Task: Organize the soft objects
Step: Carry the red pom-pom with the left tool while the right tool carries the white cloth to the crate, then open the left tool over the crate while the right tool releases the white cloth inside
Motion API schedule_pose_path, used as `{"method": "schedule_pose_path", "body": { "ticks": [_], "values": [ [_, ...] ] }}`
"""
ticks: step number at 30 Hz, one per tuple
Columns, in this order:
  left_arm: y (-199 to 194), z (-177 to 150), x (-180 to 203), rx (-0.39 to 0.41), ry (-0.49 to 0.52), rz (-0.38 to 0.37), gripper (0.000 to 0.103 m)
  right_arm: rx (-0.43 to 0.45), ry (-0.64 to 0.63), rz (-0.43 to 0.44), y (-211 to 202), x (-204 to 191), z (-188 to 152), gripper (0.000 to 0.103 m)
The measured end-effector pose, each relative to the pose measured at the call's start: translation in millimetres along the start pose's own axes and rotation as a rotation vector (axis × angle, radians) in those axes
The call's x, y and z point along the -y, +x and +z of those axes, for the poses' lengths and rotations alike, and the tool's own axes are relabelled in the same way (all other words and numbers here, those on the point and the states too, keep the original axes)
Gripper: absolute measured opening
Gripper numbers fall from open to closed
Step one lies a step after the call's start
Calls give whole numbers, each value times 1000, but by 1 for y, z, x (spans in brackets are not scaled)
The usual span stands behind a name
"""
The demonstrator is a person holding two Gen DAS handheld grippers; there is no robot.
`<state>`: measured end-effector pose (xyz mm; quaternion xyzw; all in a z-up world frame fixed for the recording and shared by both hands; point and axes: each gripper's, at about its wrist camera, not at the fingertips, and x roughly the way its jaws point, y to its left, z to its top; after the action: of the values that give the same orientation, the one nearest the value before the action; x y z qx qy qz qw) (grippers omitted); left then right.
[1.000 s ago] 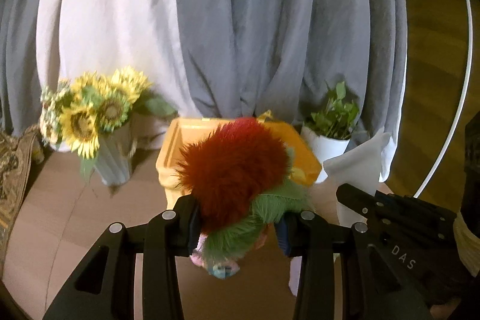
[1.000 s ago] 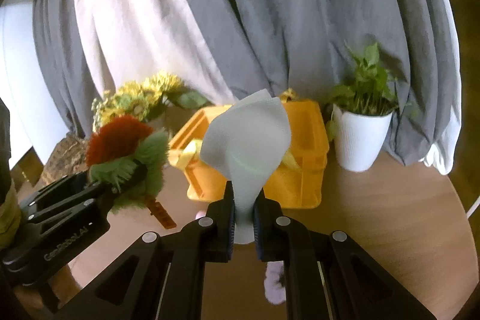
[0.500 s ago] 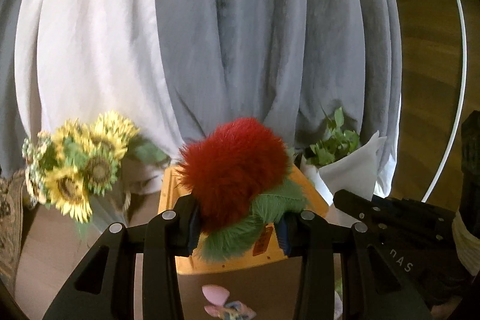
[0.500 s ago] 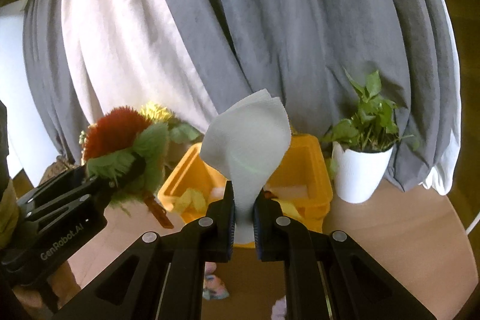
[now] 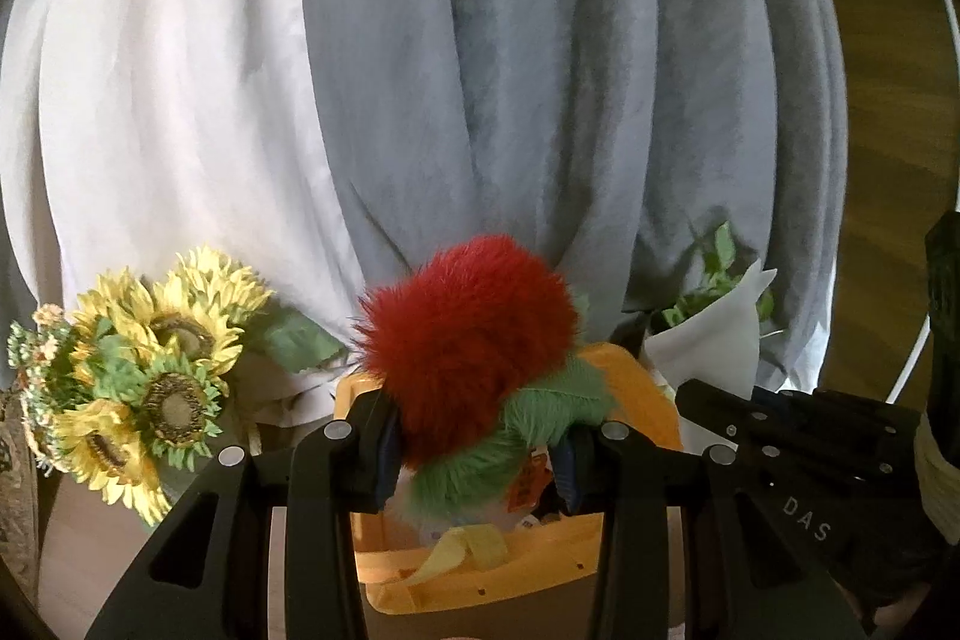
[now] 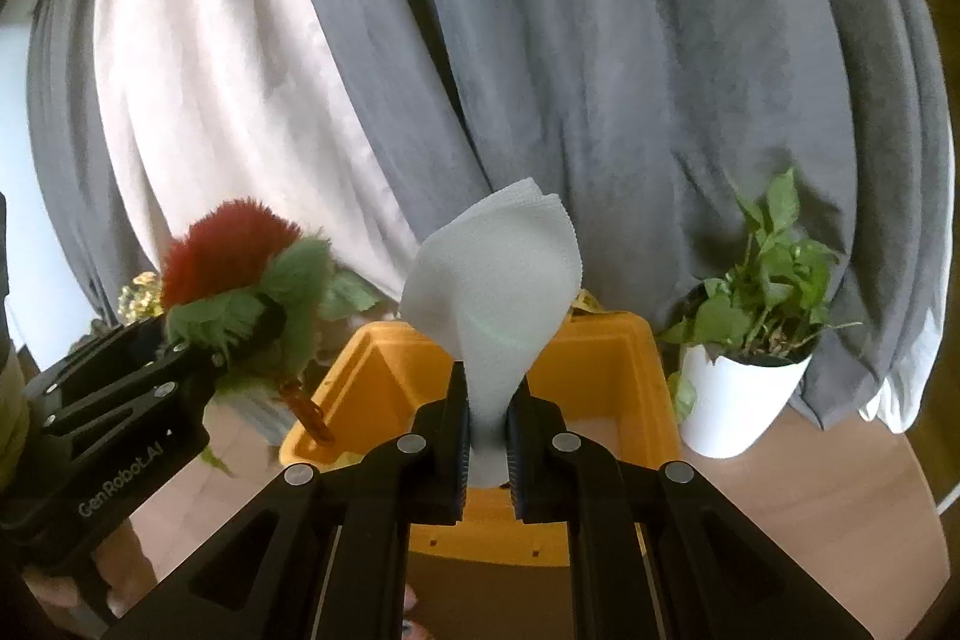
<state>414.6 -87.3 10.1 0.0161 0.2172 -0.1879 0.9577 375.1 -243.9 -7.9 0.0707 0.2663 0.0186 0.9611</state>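
Left wrist view: the left gripper [image 5: 477, 445] is clenched on a plush toy [image 5: 474, 340], red fur above and green fur below, with an orange tag hanging beneath. The toy is held over the open yellow bin [image 5: 636, 394], which stands on the wooden table [image 5: 72, 556]. Inside the bin a pale yellow soft item [image 5: 462, 550] is seen; the rest of the contents are hidden by the toy. The risk noted here: if the toy is released too near the front rim, it may be caught on the edge or tipped out onto the table, since it is bulky. Sunflowers [image 5: 150, 370] stand to the left of the bin, near enough to be brushed by a sideways swing.

Right wrist view: the right gripper [image 6: 487, 427] is closed on a white cloth [image 6: 495, 280], pinched at its lower end with the loose upper part standing up. It is held over the near side of the yellow bin [image 6: 600, 376]. The left gripper [image 6: 240, 334] with the plush toy [image 6: 234, 268] is seen at the left of the bin. A collision is judged possible if both loads are lowered together (the bin opening is shared). The cloth may be left draped over the rim if it is let go off-centre. A potted plant [image 6: 750, 340] in a white pot stands just beside the bin at the right and could be knocked
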Motion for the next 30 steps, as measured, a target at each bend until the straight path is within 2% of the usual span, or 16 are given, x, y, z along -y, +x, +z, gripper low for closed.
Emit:
{"method": "schedule_pose_path", "body": {
  "ticks": [8,18,27,28,30],
  "values": [
    [46,-5,-6,-52,18,12,40,-74,17,-25,38,12,0,12],
    [105,-26,-10,-190,16,14,40,-199,47,-50,89,30,-13,12],
    [127,-45,-13,-263,3,18,46,-286,54,-46,120,38,-22,12],
    [127,-45,-15,-265,1,20,51,-292,56,-45,121,38,-23,15],
    [127,-46,-16,-266,-3,23,55,-301,63,-45,124,39,-23,31]
  ]
}}
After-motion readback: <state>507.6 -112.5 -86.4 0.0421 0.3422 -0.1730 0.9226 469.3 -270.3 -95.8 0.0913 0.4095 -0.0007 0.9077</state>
